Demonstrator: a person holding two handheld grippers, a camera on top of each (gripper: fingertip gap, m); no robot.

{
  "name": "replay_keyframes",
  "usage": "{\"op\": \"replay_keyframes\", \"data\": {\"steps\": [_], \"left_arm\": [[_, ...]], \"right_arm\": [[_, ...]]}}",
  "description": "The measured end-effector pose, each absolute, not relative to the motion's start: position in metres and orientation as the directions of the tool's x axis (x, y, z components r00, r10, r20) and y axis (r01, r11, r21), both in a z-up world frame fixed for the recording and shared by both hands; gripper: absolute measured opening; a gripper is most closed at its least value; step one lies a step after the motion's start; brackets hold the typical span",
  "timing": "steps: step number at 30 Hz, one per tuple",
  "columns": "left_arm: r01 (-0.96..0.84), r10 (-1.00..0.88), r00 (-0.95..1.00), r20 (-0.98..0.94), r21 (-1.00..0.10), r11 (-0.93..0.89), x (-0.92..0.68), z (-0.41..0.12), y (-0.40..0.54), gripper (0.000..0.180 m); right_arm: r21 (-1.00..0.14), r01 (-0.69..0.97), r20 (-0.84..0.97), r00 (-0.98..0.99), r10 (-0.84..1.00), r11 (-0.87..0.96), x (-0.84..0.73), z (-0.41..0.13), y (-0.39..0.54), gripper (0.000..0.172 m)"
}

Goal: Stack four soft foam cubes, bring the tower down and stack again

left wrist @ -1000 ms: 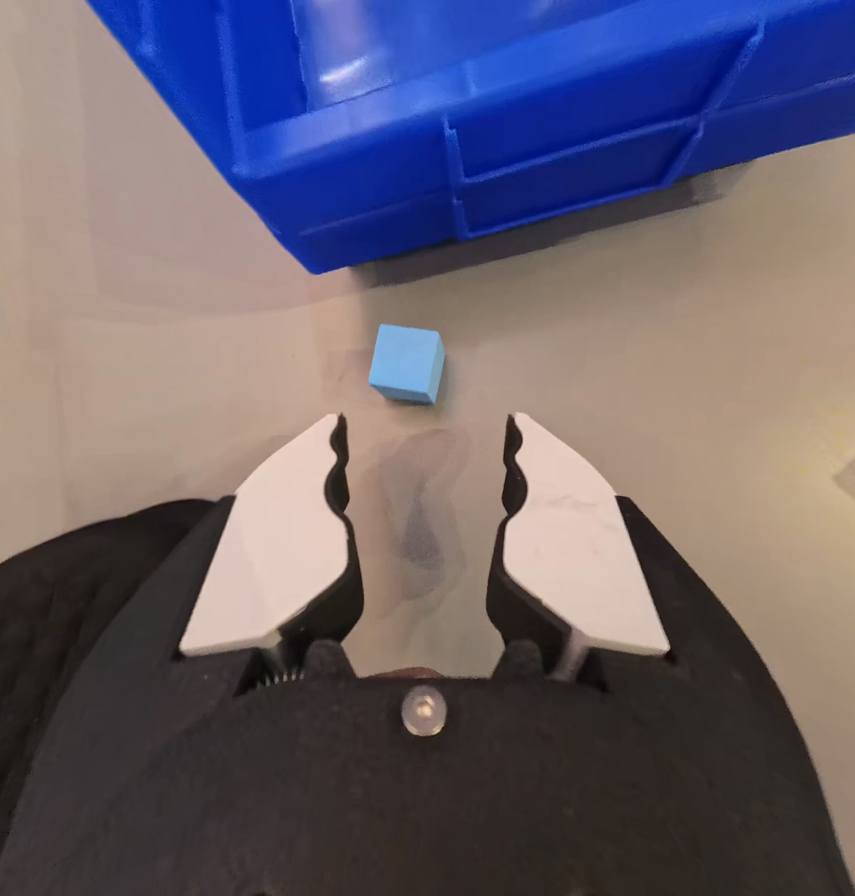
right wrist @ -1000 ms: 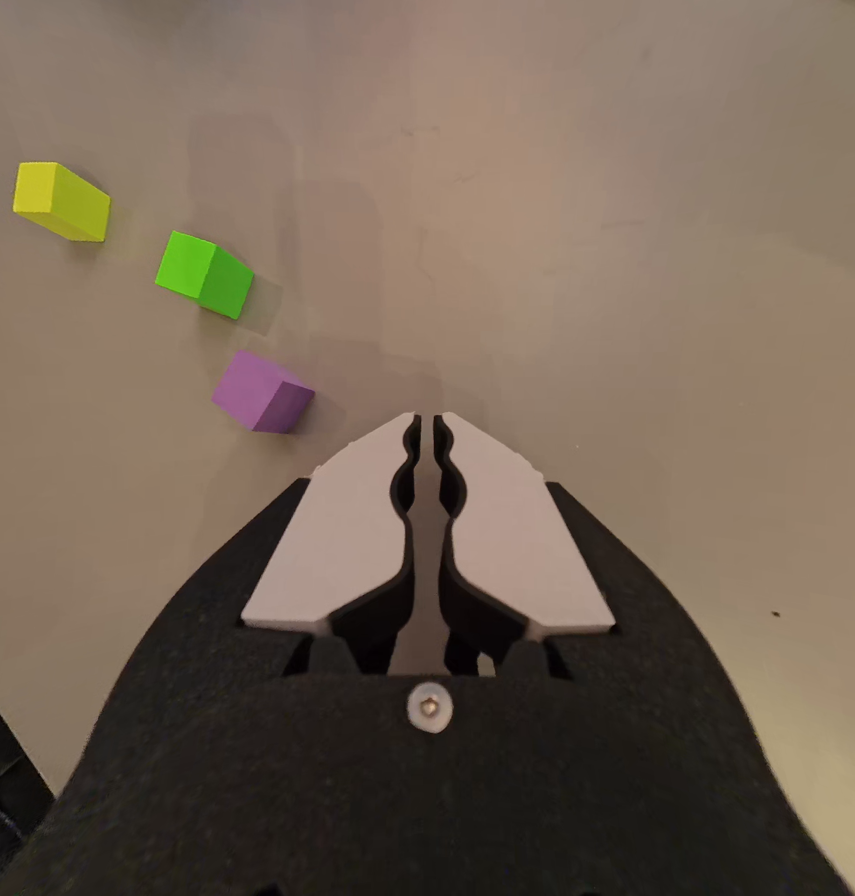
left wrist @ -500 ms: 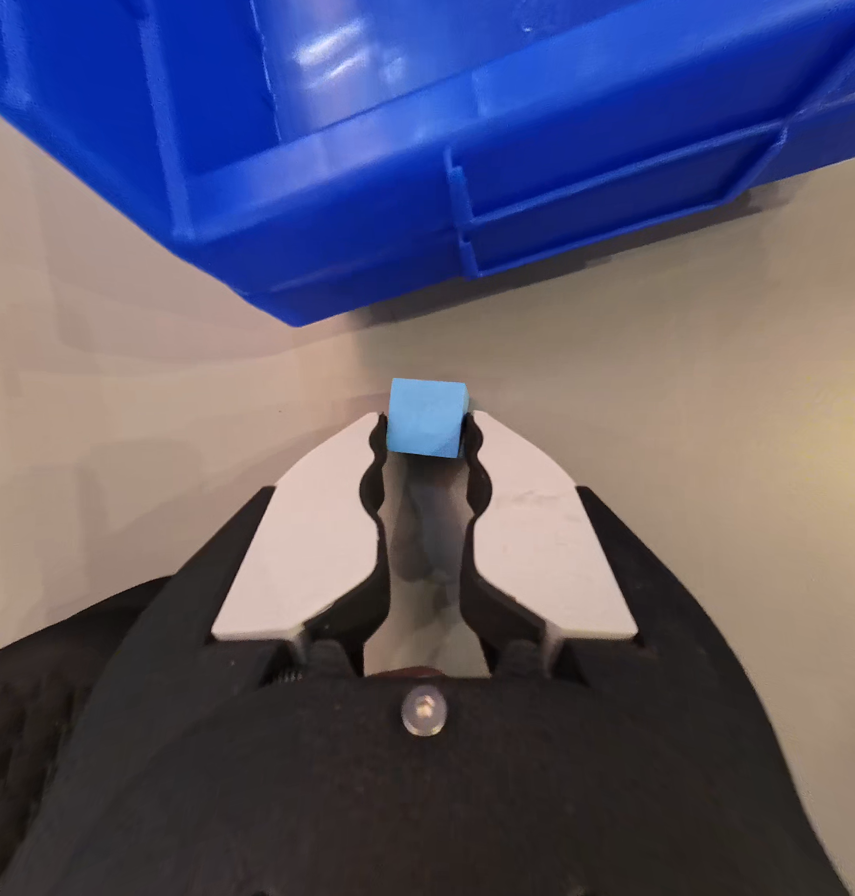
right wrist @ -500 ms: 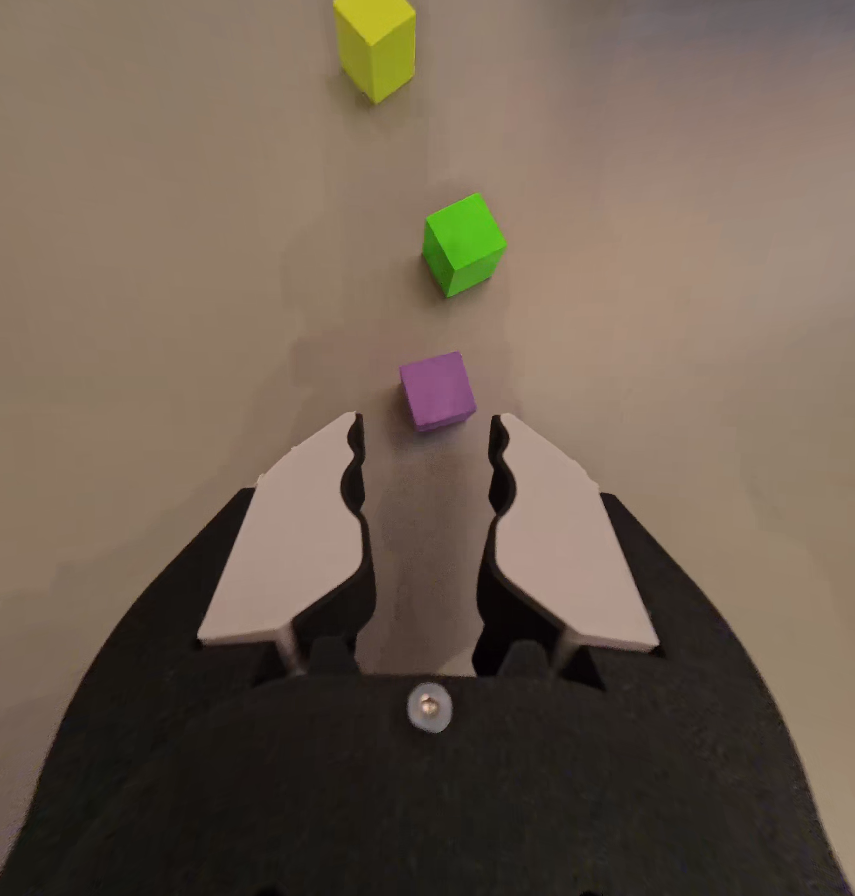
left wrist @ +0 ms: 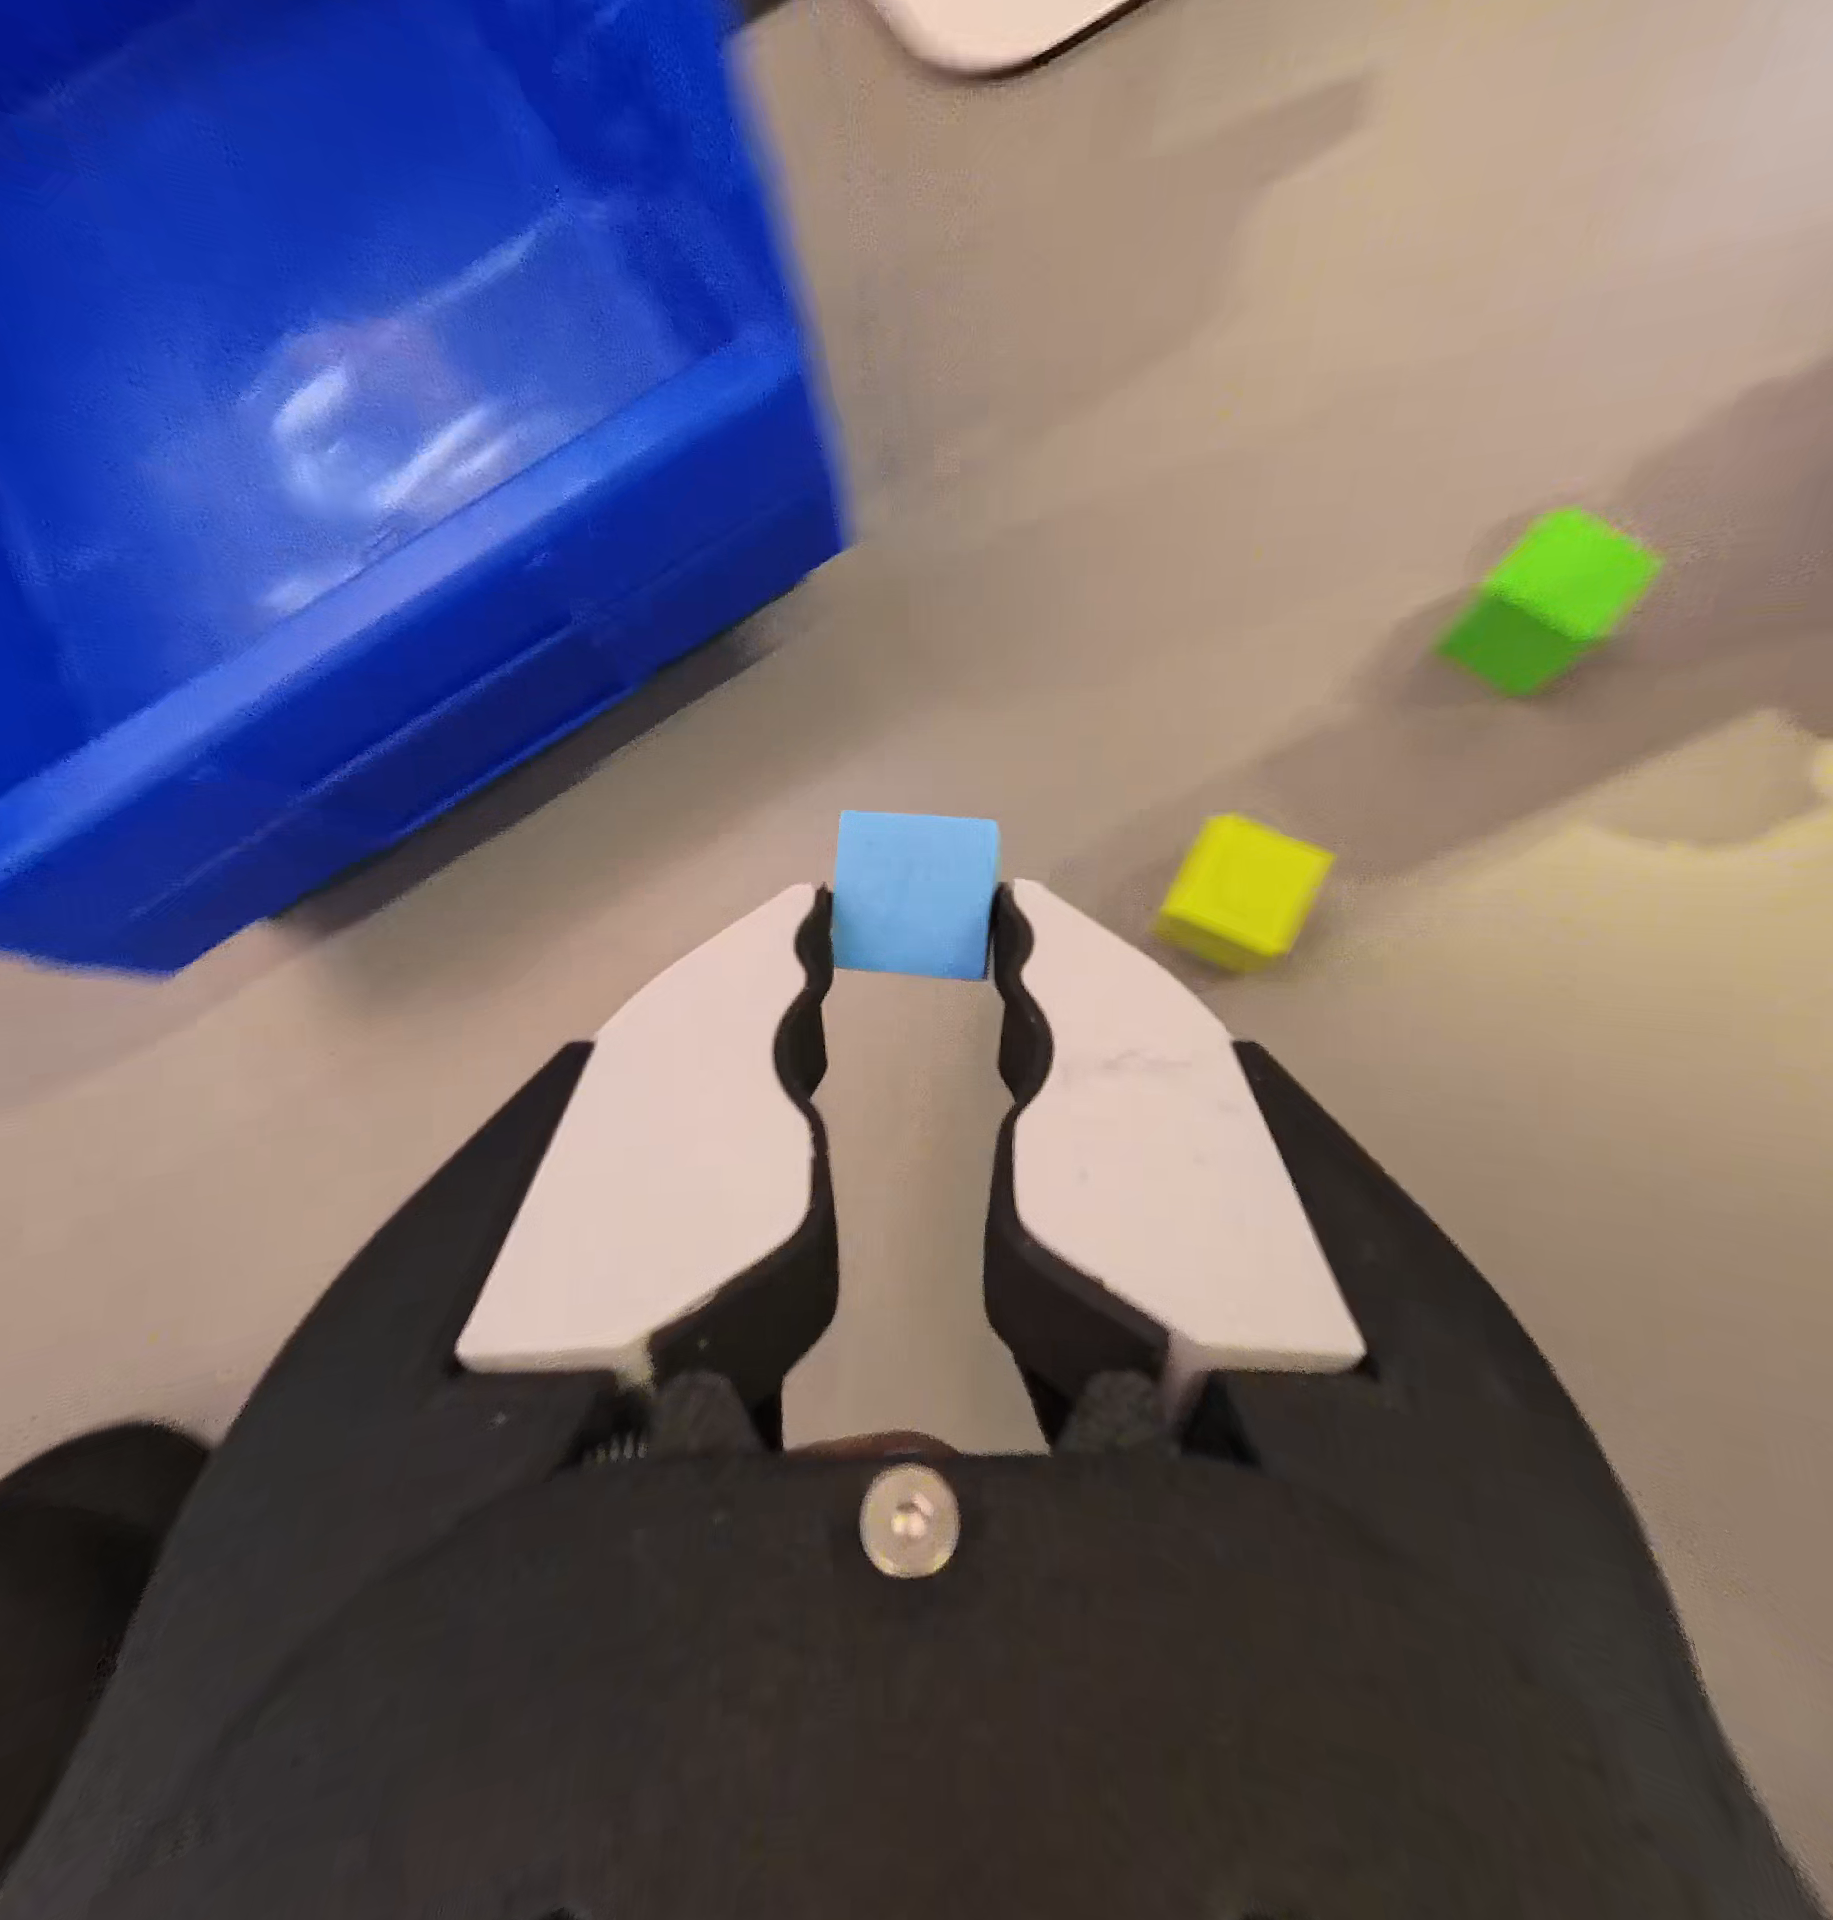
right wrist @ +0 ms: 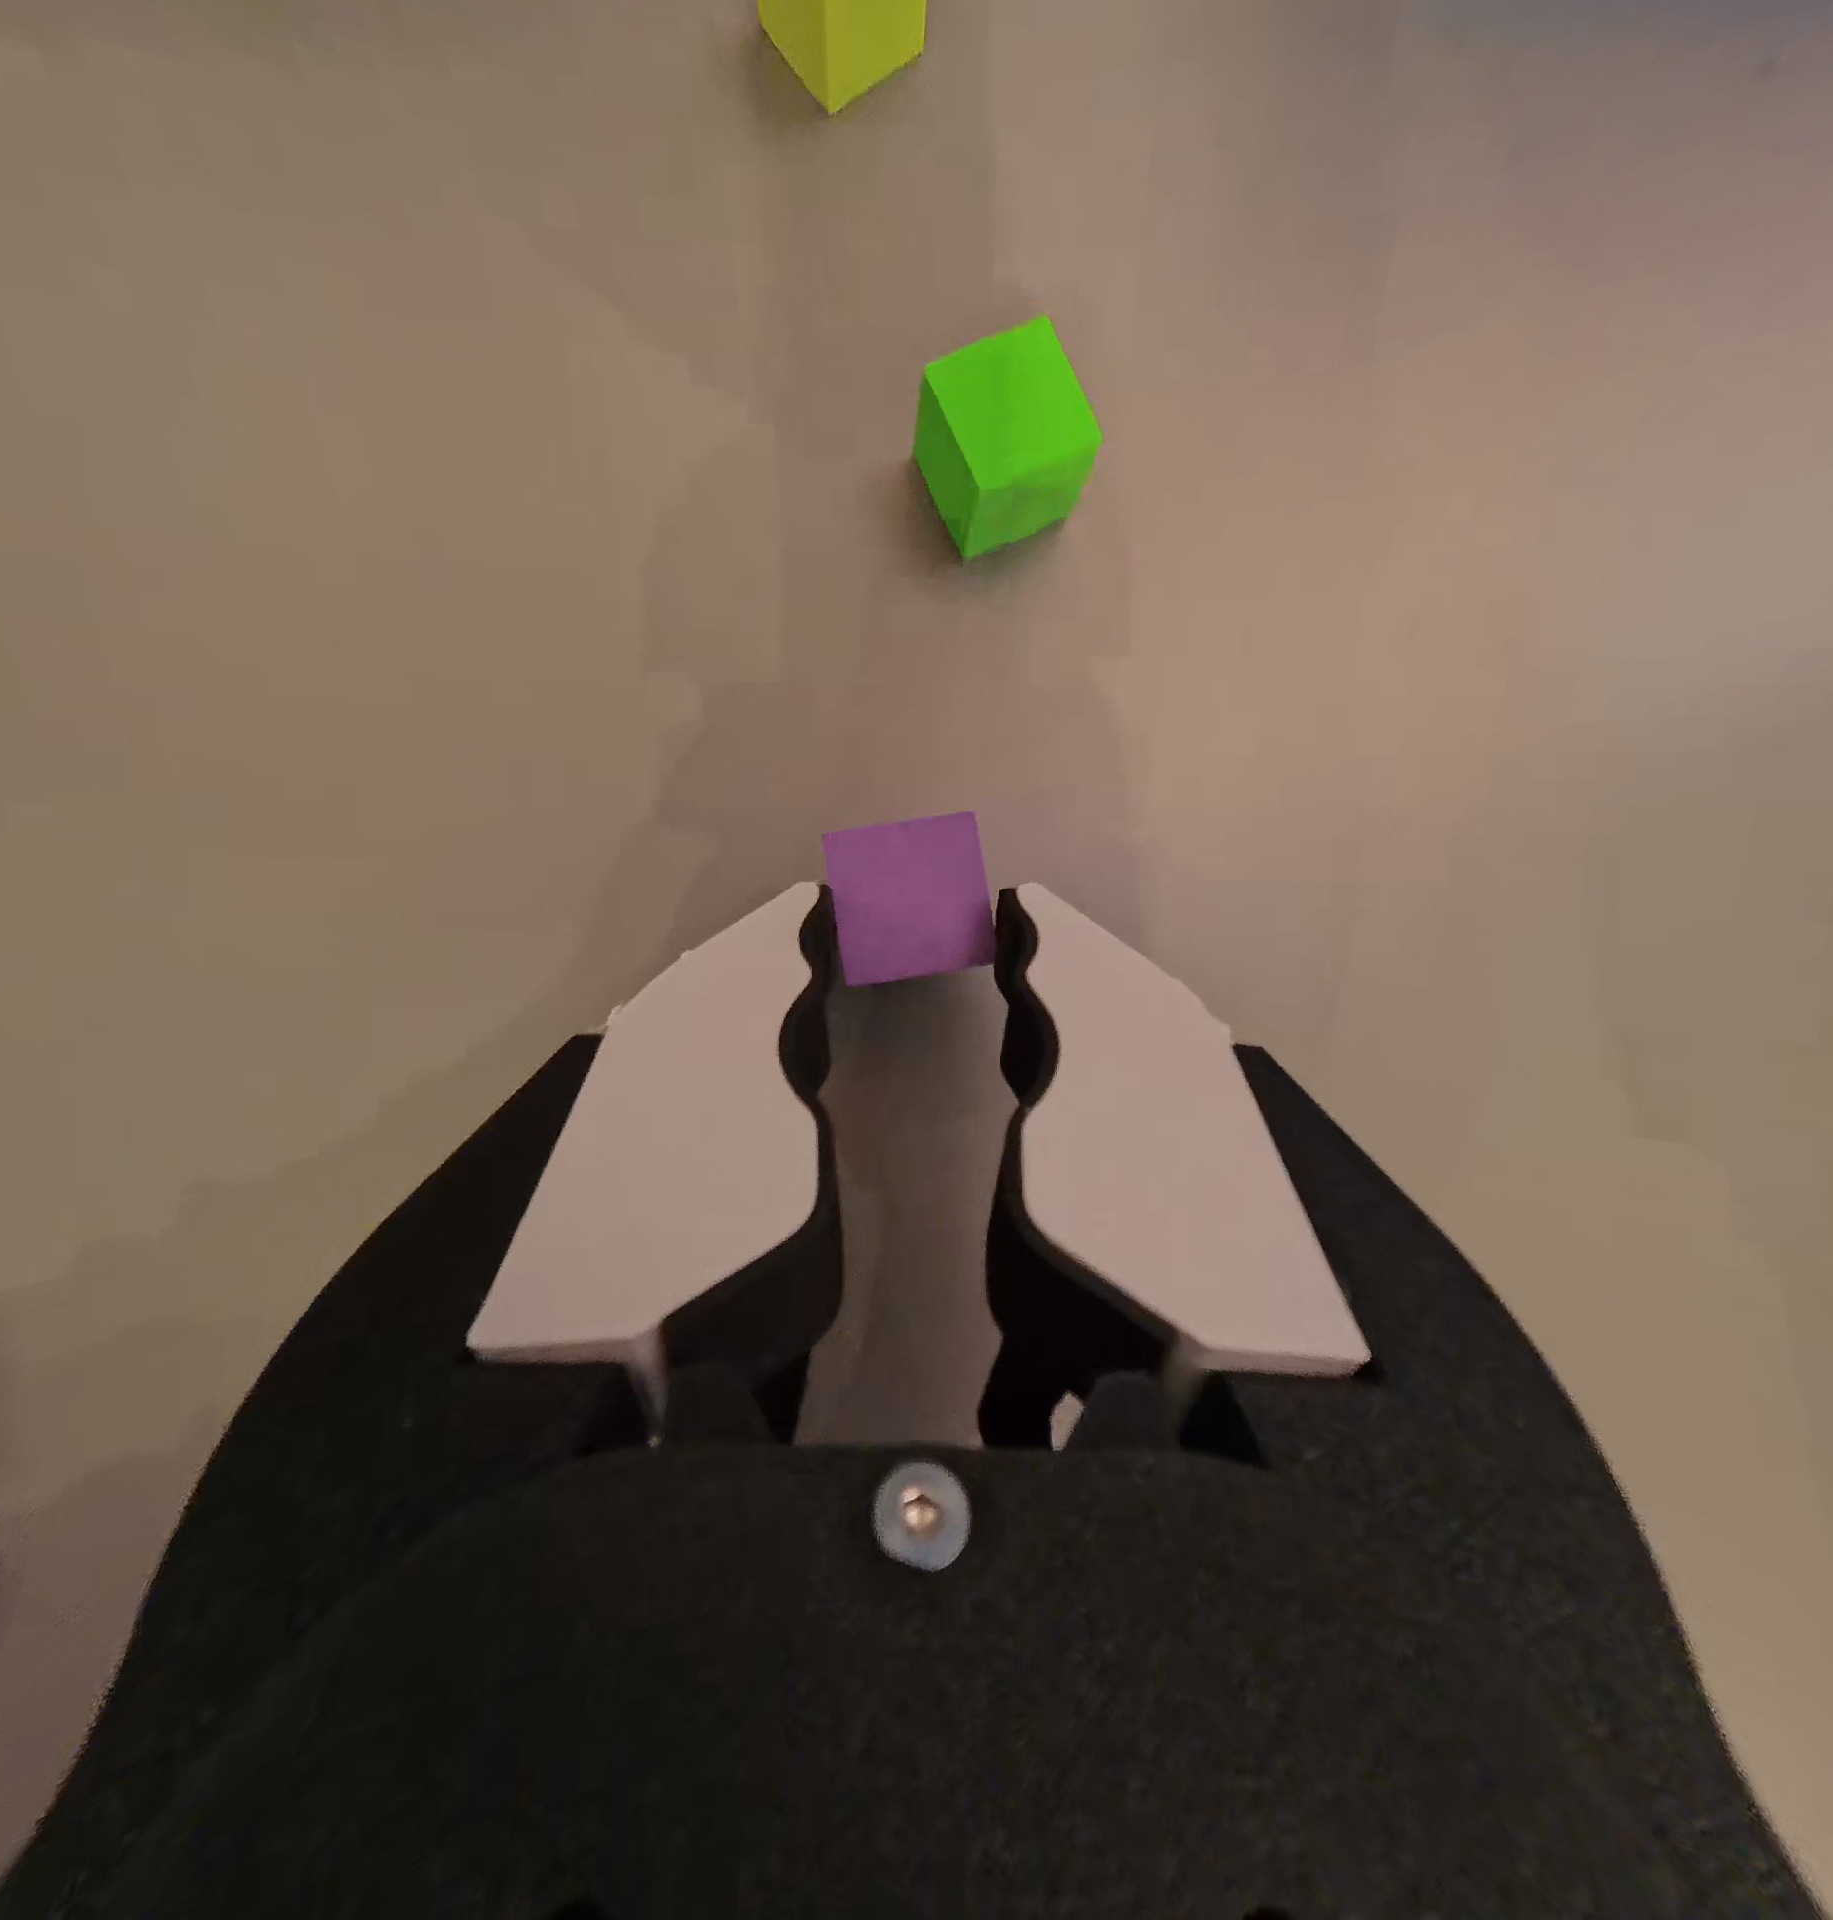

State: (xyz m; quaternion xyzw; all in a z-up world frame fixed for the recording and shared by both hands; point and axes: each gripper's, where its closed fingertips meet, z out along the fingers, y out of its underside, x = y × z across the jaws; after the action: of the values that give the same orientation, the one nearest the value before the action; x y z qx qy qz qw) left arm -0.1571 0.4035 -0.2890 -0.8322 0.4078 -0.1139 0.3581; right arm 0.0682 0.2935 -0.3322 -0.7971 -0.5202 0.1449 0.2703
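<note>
I have my left gripper (left wrist: 912, 914) clamped on the blue cube (left wrist: 914, 896) by its side faces, top and bottom free for stacking. My right gripper (right wrist: 910, 925) pinches the purple cube (right wrist: 910, 899) likewise (slightly skewed). The yellow cube (left wrist: 1244, 891) and green cube (left wrist: 1546, 597) lie apart on the table (left wrist: 1307, 364); the blue bin (left wrist: 351, 468) crowds my left.

L claw (left wrist: 912, 914) & R claw (right wrist: 910, 914) each clamped on a cube.
</note>
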Motion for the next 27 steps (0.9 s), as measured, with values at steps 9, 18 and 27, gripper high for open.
{"op": "replay_keyframes", "data": {"steps": [9, 18, 27], "left_arm": [[-0.689, -0.953, 0.283, -0.107, -0.714, -0.124, -0.008, -0.281, 0.312, 0.029], [-0.72, -0.99, 0.027, -0.139, -0.69, 0.077, 0.08, -0.295, 0.273, 0.029], [-0.772, -0.981, -0.105, -0.162, -0.608, 0.183, 0.111, -0.314, 0.263, 0.029]], "right_arm": [[-0.557, 0.758, 0.029, 0.426, 0.904, -0.339, 0.108, -0.343, 0.26, 0.029], [-0.569, 0.751, 0.012, 0.415, 0.91, -0.335, 0.111, -0.347, 0.254, 0.046], [-0.586, 0.732, -0.003, 0.427, 0.904, -0.347, 0.123, -0.349, 0.251, 0.043]]}}
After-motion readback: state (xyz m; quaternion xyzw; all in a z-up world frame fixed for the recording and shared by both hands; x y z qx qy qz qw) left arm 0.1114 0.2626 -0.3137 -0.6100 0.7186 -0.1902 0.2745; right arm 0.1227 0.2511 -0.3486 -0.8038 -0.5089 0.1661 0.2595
